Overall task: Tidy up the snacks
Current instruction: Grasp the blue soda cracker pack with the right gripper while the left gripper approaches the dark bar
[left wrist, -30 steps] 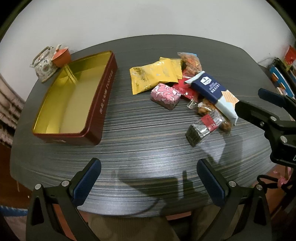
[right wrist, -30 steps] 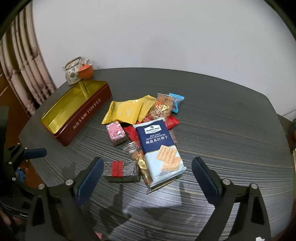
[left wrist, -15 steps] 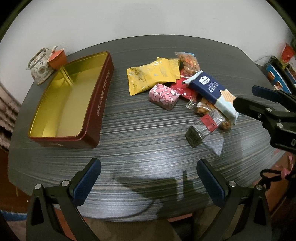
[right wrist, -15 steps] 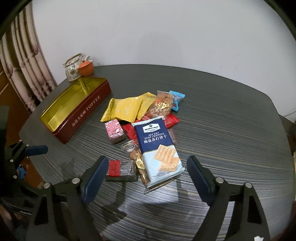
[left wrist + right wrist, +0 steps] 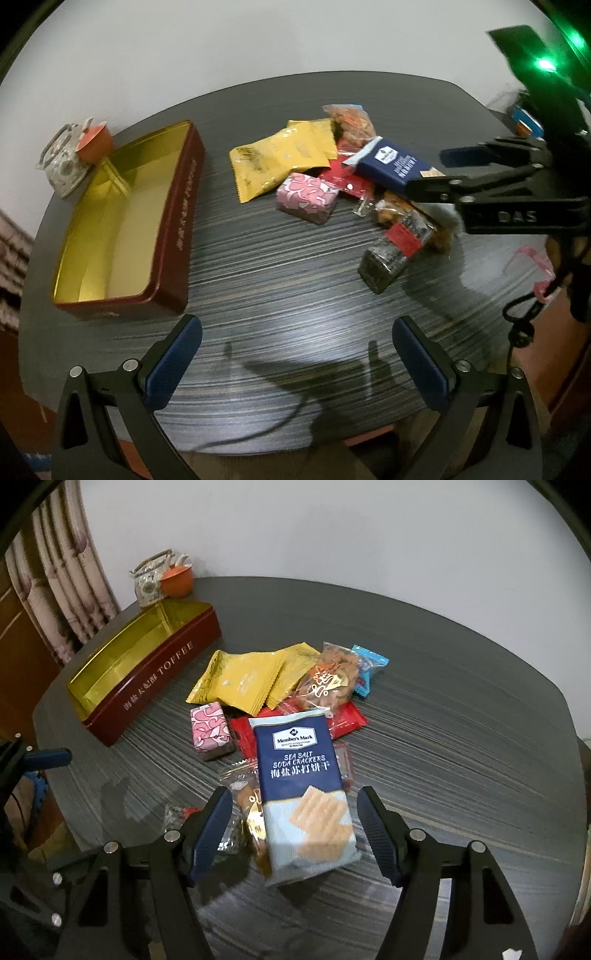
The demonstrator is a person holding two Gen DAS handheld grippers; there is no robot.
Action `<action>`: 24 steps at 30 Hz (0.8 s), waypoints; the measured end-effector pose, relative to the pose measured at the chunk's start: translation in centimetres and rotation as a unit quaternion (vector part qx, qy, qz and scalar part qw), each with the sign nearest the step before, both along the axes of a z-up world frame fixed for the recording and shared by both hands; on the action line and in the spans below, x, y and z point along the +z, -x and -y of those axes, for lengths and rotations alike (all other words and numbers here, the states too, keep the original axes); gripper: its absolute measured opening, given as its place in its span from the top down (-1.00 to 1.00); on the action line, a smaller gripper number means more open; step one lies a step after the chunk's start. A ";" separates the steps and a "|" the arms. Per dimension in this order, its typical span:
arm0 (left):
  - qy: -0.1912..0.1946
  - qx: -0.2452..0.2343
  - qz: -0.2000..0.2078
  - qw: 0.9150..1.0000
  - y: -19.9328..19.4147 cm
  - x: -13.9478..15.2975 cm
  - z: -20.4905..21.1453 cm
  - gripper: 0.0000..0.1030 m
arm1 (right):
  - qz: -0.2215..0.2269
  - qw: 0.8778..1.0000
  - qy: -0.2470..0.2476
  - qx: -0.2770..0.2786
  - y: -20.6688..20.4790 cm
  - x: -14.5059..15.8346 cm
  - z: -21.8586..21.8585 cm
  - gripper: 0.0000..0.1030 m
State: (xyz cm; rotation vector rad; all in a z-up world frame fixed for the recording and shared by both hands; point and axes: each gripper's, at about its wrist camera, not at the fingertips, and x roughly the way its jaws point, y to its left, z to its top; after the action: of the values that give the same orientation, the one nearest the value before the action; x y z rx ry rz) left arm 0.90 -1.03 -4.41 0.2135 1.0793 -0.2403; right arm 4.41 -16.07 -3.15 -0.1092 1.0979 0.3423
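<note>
Right gripper point(image 5: 293, 821) stands over the near end of the soda cracker packet point(image 5: 303, 786), its jaws having just been closing in; the blue pads flank the packet's pale lower end with a gap on each side, so the jaws are partly open and nothing is pressed yet. The packet lies on top of the snack heap, sloping across a red wrapper point(image 5: 347, 720) and a clear bag of brown snacks point(image 5: 253, 819), which is probably why it is the first thing to go for: it is uppermost and its long sides are free. Just left of the left pad lies a dark bar with a red label point(image 5: 391, 251), close enough that closing jaws might catch it.

Farther back in the heap are two yellow sachets point(image 5: 240, 681), a clear bag with gold print point(image 5: 330, 681), a small blue sweet point(image 5: 367, 666) and a pink patterned block point(image 5: 210, 731). The toffee tin point(image 5: 162, 675) stands open and bare inside at the far left of the dark striped table point(image 5: 461, 738), well apart from the heap, most likely the place where the snacks are meant to go. A teapot point(image 5: 147, 579) and an orange cup point(image 5: 177, 579) stand just beyond the tin.

Left gripper point(image 5: 297, 365) hangs wide open over bare table at the near edge, holding nothing, between tin and heap.
</note>
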 end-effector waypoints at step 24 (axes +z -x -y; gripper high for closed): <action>-0.002 -0.069 -0.010 0.998 -2.0 -1.9 3.0 -0.77 | -0.003 1.000 -0.020 -0.015 -0.1 -1.2 2.7 0.07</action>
State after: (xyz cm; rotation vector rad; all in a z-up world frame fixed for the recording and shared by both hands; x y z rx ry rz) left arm 2.85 -4.02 -6.27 0.2896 1.0853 -0.3650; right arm 4.48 -18.77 -4.30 -0.0561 1.0971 0.3387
